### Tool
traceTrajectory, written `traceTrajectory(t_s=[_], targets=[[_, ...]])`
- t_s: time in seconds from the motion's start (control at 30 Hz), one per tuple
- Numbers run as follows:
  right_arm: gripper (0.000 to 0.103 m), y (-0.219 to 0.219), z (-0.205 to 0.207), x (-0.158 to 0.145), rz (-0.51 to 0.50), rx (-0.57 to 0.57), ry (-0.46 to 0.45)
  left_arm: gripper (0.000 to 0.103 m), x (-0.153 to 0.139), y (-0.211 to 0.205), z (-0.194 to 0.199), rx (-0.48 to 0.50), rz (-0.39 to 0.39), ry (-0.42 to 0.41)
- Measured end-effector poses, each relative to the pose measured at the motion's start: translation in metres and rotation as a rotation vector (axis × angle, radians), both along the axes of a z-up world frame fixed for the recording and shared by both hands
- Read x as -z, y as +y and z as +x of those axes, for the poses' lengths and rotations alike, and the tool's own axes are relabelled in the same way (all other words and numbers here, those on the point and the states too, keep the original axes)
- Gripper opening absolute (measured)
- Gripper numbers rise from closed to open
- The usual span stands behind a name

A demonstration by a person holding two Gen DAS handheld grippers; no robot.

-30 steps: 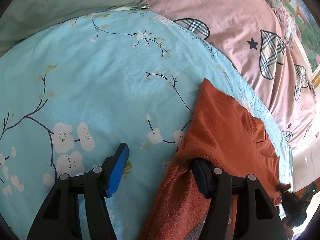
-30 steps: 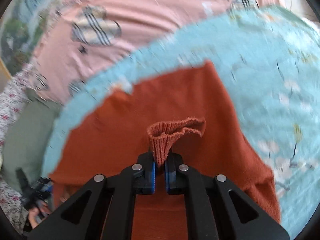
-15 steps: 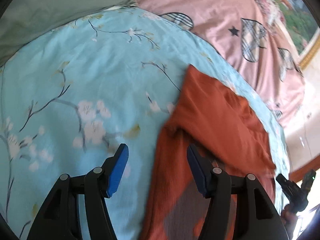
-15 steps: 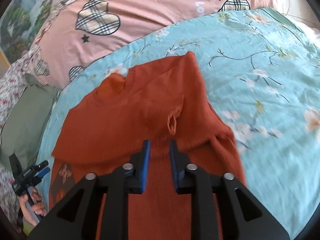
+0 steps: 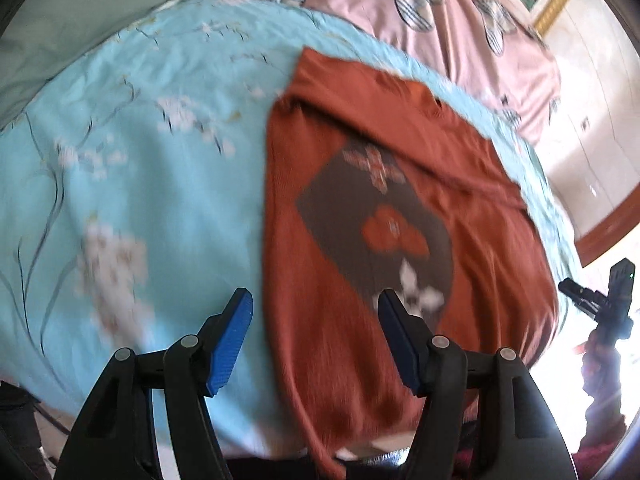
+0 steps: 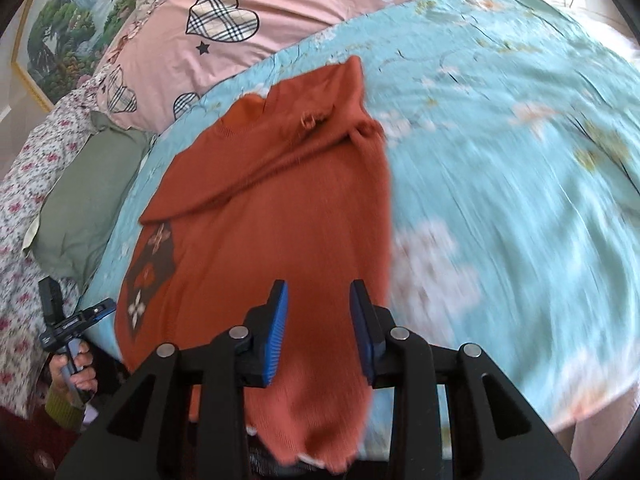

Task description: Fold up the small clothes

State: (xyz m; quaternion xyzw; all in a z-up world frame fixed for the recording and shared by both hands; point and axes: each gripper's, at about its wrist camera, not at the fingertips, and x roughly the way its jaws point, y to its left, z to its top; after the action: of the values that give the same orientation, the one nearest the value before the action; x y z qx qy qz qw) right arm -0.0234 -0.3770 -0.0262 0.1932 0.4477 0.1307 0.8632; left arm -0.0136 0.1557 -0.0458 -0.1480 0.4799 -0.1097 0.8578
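Note:
A small rust-orange knit sweater [image 5: 332, 240] with a dark diamond pattern on its front lies flat on the light blue floral sheet [image 5: 132, 184]. Its sleeves are folded across the chest, and a cuff [image 6: 310, 120] rests near the collar. My left gripper [image 5: 314, 332] is open and empty above the sweater's lower left edge. My right gripper [image 6: 318, 324] is open and empty above the sweater's lower part [image 6: 280, 220]. The hem hangs over the bed's near edge in both views.
A pink quilt with plaid hearts [image 6: 280, 20] lies beyond the sheet. A green pillow [image 6: 88, 200] sits at the left of the right wrist view. The other gripper and hand show at each view's side [image 5: 600, 312] [image 6: 68, 332].
My right gripper let go of the sleeve cuff, opened and pulled back toward the hem. My left gripper stayed open and drew back too, so the whole sweater now shows.

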Motion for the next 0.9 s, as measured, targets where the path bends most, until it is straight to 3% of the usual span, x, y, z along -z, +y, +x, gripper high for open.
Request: traceTrajectory(t_s=[0.1, 0.2, 0.27, 0.37, 0.57, 0.7, 0.73, 0.77, 0.8, 0.83, 0.87, 0.9], targets=[[0.034, -0.006, -0.028, 0.003, -0.009, -0.042, 0.024, 0.07, 0.007, -0.003, -0.024, 0.023, -0.015, 0.021], [0.041, -0.003, -0.051, 0.009, -0.034, -0.096, 0.04, 0.073, 0.014, -0.007, -0.051, 0.05, -0.018, 0.036], [0.048, -0.001, -0.062, 0.018, -0.036, -0.121, 0.055, 0.073, 0.02, -0.01, -0.061, 0.06, -0.026, 0.058], [0.048, 0.006, -0.072, 0.04, -0.006, -0.172, 0.095, 0.073, 0.031, -0.011, -0.076, 0.059, -0.026, 0.077], [0.048, 0.026, -0.072, 0.073, -0.044, -0.241, 0.148, 0.072, 0.048, -0.017, -0.078, 0.089, -0.024, 0.122], [0.048, 0.031, -0.07, 0.077, -0.024, -0.264, 0.114, 0.071, 0.055, -0.022, -0.069, 0.124, -0.015, 0.13], [0.046, 0.032, -0.069, 0.077, -0.032, -0.267, 0.113, 0.07, 0.056, -0.024, -0.068, 0.139, -0.002, 0.128], [0.031, 0.034, -0.069, 0.078, -0.041, -0.273, 0.109, 0.067, 0.055, -0.026, -0.067, 0.154, 0.016, 0.127], [0.019, 0.035, -0.07, 0.078, -0.04, -0.285, 0.11, 0.058, 0.055, -0.028, -0.067, 0.168, 0.036, 0.125], [0.01, 0.034, -0.07, 0.076, -0.025, -0.293, 0.107, 0.036, 0.054, -0.03, -0.069, 0.186, 0.059, 0.119], [0.01, 0.033, -0.072, 0.075, -0.015, -0.3, 0.101, 0.018, 0.053, -0.03, -0.07, 0.21, 0.066, 0.117], [0.009, 0.034, -0.074, 0.071, 0.0, -0.321, 0.089, 0.007, 0.053, -0.029, -0.07, 0.223, 0.053, 0.123]])
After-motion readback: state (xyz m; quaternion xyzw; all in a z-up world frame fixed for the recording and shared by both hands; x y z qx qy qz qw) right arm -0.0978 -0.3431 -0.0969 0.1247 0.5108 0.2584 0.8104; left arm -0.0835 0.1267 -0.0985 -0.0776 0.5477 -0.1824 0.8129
